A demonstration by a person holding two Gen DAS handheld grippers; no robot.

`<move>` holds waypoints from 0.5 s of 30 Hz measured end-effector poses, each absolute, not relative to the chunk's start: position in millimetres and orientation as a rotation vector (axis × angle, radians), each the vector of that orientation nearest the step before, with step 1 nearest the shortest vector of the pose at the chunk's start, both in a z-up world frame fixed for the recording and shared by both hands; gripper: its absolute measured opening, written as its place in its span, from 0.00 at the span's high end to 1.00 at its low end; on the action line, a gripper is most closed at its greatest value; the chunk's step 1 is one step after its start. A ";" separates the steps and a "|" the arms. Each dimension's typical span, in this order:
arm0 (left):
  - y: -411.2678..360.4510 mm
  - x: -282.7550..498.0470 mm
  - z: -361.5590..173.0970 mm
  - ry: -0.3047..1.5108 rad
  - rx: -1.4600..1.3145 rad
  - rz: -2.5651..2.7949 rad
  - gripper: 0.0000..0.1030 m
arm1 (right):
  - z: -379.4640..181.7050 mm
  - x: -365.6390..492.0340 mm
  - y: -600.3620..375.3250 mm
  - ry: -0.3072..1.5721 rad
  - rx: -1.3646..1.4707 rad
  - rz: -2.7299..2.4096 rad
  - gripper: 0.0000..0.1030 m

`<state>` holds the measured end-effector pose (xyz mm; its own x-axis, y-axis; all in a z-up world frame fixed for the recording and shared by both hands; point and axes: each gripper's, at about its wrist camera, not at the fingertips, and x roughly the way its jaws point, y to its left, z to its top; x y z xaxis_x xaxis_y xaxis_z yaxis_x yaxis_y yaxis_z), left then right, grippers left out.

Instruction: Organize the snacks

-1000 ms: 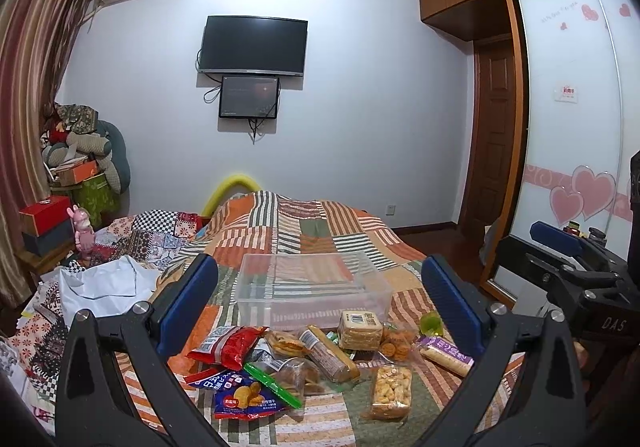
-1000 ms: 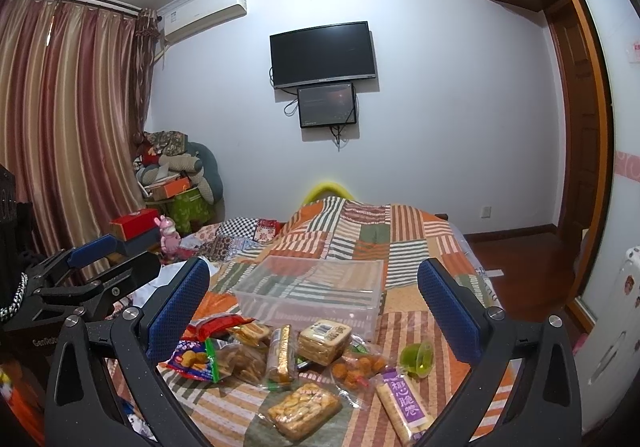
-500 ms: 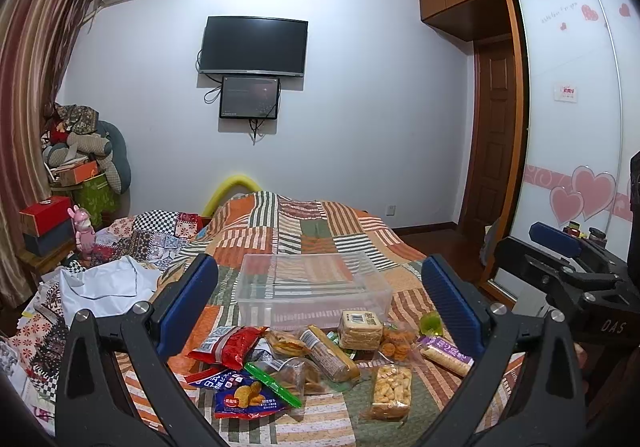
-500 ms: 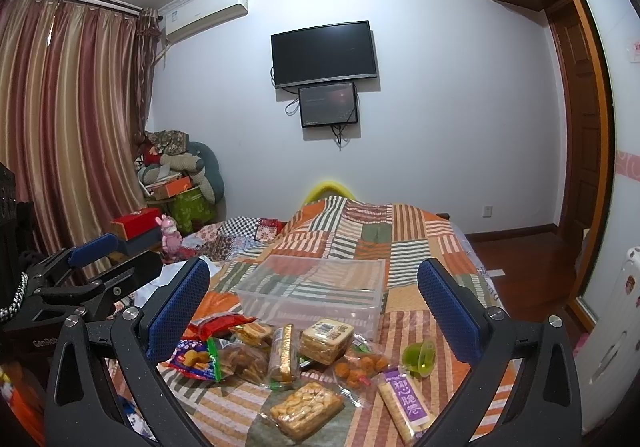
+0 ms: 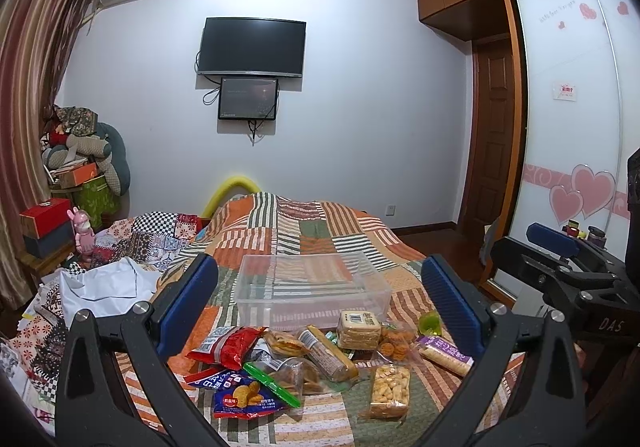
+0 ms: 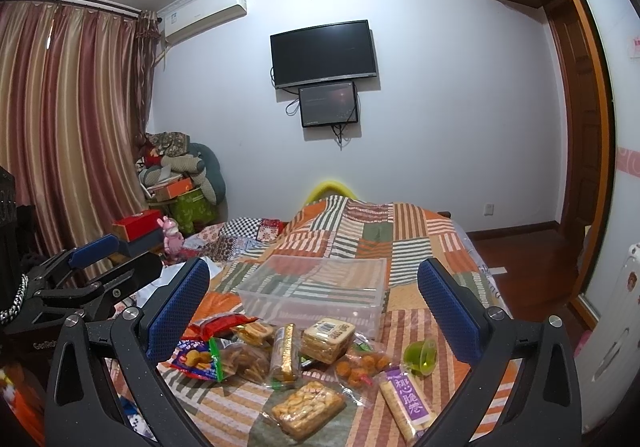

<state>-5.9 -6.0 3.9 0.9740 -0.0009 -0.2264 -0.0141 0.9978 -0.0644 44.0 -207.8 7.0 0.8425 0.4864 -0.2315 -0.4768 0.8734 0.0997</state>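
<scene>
The print on the red packet [image 5: 228, 343] is too small to read. A green-striped bag [image 5: 276, 387] hides part of the blue packet [image 5: 240, 399].

lighting even, moderately dim, cool indoor cast; source not visible. shadows soft. no glare. both views sharp centrally, with strong fisheye bending at edges and black corner vignetting. curtains [image 6: 68, 119] slightly soft.

"DAS" marks the right gripper [image 5: 560, 259] body.

White wall [image 5: 360, 107], mounted TV [image 5: 253, 47], striped curtains [image 6: 72, 119], patchwork bed [image 5: 320, 231].
</scene>
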 end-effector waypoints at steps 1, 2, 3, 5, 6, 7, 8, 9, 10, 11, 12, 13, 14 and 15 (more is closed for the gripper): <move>-6.0 -5.9 3.9 0.228 -0.065 0.007 0.00 | 6.7 44.2 -208.2 0.256 0.040 0.510 0.00; -5.9 -5.9 3.9 0.228 -0.065 0.006 0.00 | 6.5 44.6 -209.1 0.257 0.043 0.510 0.00; -5.9 -5.9 3.8 0.228 -0.066 0.005 0.00 | 6.3 44.8 -209.5 0.258 0.045 0.511 0.00; -5.9 -5.7 3.6 0.230 -0.067 0.005 0.00 | 5.4 45.4 -209.8 0.263 0.049 0.511 0.00; -6.4 -5.9 3.1 0.230 -0.069 0.006 0.00 | 5.4 45.9 -209.8 0.265 0.050 0.509 0.00; -6.7 -6.2 2.7 0.229 -0.070 0.006 0.00 | 5.1 46.2 -209.6 0.268 0.049 0.508 0.00; -7.1 -6.3 2.3 0.227 -0.070 0.006 0.00 | 4.7 46.7 -209.5 0.271 0.047 0.508 0.00; -7.6 -6.2 1.7 0.227 -0.069 0.006 0.00 | 4.4 47.3 -209.1 0.273 0.046 0.508 0.00; -7.8 -5.7 1.2 0.230 -0.069 0.004 0.00 | 4.8 47.6 -209.2 0.274 0.045 0.507 0.00; -7.9 -4.9 0.4 0.233 -0.070 0.000 0.00 | 4.2 47.7 -208.9 0.275 0.044 0.506 0.00; -7.9 -3.7 -0.7 0.238 -0.073 -0.004 0.00 | 4.3 48.2 -208.5 0.276 0.044 0.506 0.00; -7.5 -2.7 -1.7 0.243 -0.075 -0.005 0.00 | 3.7 48.7 -208.3 0.278 0.042 0.505 0.00; -7.0 -1.0 -2.9 0.251 -0.075 -0.008 0.00 | 3.2 49.4 -208.1 0.281 0.041 0.502 0.00; -6.3 1.0 -4.6 0.260 -0.077 -0.009 0.00 | 1.7 50.6 -208.0 0.287 0.040 0.501 0.00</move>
<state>1.0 -6.3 -4.6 0.9664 -0.0186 -0.2566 -0.0013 0.9970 -0.0771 50.6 -208.0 1.7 0.8381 0.4790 -0.2612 -0.4680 0.8772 0.1072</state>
